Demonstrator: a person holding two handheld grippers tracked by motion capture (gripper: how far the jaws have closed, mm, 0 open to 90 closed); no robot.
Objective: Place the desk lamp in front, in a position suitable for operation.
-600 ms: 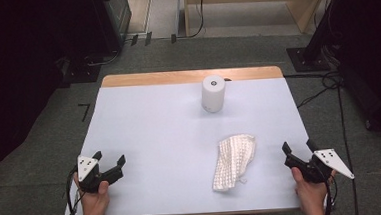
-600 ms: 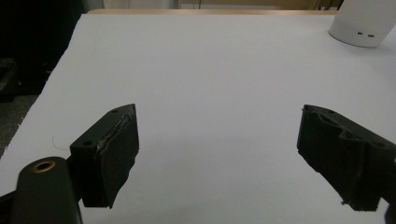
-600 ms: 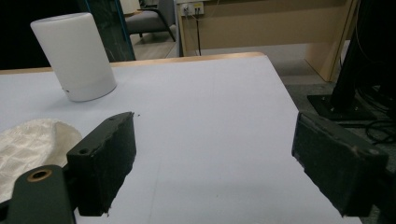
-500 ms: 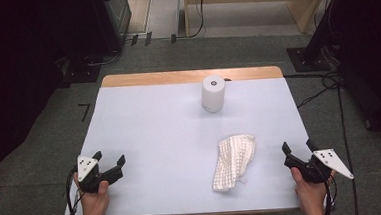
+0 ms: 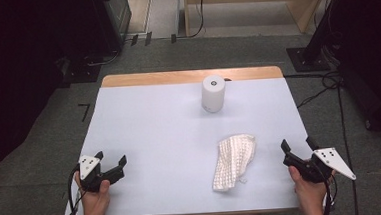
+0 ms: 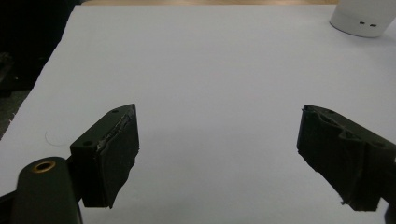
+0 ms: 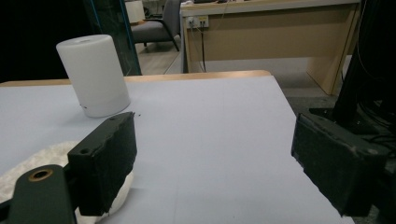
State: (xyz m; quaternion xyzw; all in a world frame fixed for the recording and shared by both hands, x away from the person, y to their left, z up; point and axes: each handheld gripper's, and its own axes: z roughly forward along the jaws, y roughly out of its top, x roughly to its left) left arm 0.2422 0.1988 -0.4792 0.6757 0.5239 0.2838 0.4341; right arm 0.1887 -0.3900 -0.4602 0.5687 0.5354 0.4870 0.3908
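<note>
Both grippers, left (image 5: 113,165) and right (image 5: 297,149), stand with jaws spread wide and empty at the lower corners of the frame. Nearest the right one, lower centre-right, lies a crumpled white cloth (image 5: 233,161): probably soft, light and limp, best pinched at a raised fold. Upper centre stands a white cylinder (image 5: 212,93), contents unseen.

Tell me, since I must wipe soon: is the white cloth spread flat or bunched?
Bunched: the white cloth lies crumpled in a narrow heap on the table.
</note>
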